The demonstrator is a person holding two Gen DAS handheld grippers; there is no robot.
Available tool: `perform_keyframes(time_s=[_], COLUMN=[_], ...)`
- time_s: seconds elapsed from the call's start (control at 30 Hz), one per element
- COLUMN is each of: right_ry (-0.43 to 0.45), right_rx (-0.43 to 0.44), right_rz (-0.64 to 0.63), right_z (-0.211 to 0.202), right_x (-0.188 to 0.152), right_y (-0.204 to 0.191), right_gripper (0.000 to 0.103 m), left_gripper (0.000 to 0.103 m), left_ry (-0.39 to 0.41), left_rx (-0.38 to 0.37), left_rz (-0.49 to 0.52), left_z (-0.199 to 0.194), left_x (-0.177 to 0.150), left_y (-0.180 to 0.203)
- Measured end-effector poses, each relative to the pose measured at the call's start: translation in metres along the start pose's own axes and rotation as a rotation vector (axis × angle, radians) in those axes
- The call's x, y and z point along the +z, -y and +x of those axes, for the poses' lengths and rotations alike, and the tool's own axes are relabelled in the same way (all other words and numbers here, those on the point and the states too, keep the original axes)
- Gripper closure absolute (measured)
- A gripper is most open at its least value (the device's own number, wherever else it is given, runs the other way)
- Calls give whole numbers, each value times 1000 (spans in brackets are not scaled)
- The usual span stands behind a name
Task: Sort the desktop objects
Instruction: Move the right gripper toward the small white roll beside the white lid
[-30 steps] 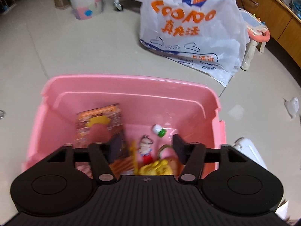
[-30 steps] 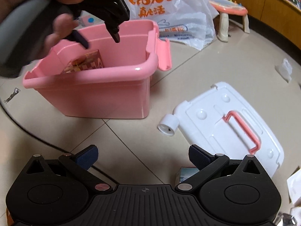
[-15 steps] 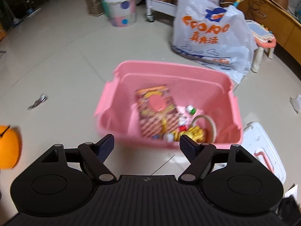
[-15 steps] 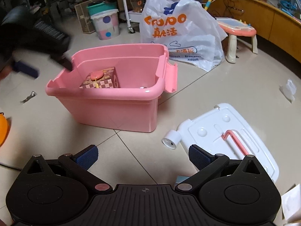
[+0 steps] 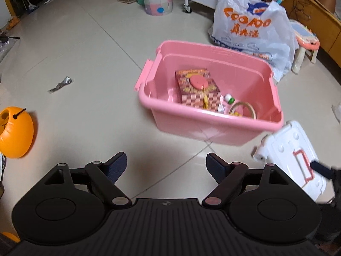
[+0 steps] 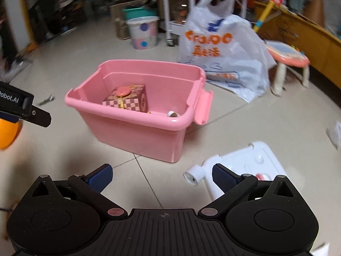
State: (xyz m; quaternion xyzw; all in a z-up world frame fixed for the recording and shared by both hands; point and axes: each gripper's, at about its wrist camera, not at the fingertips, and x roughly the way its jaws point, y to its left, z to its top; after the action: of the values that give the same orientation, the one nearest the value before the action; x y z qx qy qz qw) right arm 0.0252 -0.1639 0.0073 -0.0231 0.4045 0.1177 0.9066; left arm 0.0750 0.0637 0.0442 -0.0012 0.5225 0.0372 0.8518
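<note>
Reading the left wrist view from left to right, we first meet 1 orange toy (image 5: pixel 16 132) lying on the floor tiles at the near left, and 1 scrap of silver wrapper (image 5: pixel 60 84) a little farther off; both are outside the bin, so we judge them still to be sorted, if the wrapper counts at all. Near the middle is our left gripper (image 5: pixel 166 166), whose jaws have just been opening and now stand wide with nothing but bare floor between them. Right of centre sits 1 pink storage bin (image 5: pixel 181 111), open-topped, and inside it we count 1 checkered box (image 5: pixel 197 88), 1 small white-and-green toy (image 5: pixel 229 98) and 1 ring (image 5: pixel 244 108), plus some small yellow bits by the ring that we cannot count. That part of the job looks done. Just beside the bin on the near right lies 1 white lid (image 5: pixel 298 155) with a pink handle, not yet fitted, and 1 white roll (image 6: pixel 194 175) touches its near-left corner. The right gripper (image 6: pixel 162 176) is likewise spread wide and empty above the tiles. Far right stands 1 printed plastic bag (image 5: pixel 251 27).
</note>
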Motion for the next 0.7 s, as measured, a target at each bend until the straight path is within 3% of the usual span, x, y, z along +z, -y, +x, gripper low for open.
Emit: perform_keyframes(time_s=[0.17,0.7], right_ry=[-51,-154], right_rx=[35,113], right_rz=[-72,-234], right_z=[14,90], right_x=[1,13], right_y=[10,33], right_gripper=[11,26], left_gripper=[19,19], left_ry=[-23,-105], left_rx=[36,13], left_rz=[-6,-58], left_z=[2,31], left_x=[-10,-11], left_y=[-7,-6])
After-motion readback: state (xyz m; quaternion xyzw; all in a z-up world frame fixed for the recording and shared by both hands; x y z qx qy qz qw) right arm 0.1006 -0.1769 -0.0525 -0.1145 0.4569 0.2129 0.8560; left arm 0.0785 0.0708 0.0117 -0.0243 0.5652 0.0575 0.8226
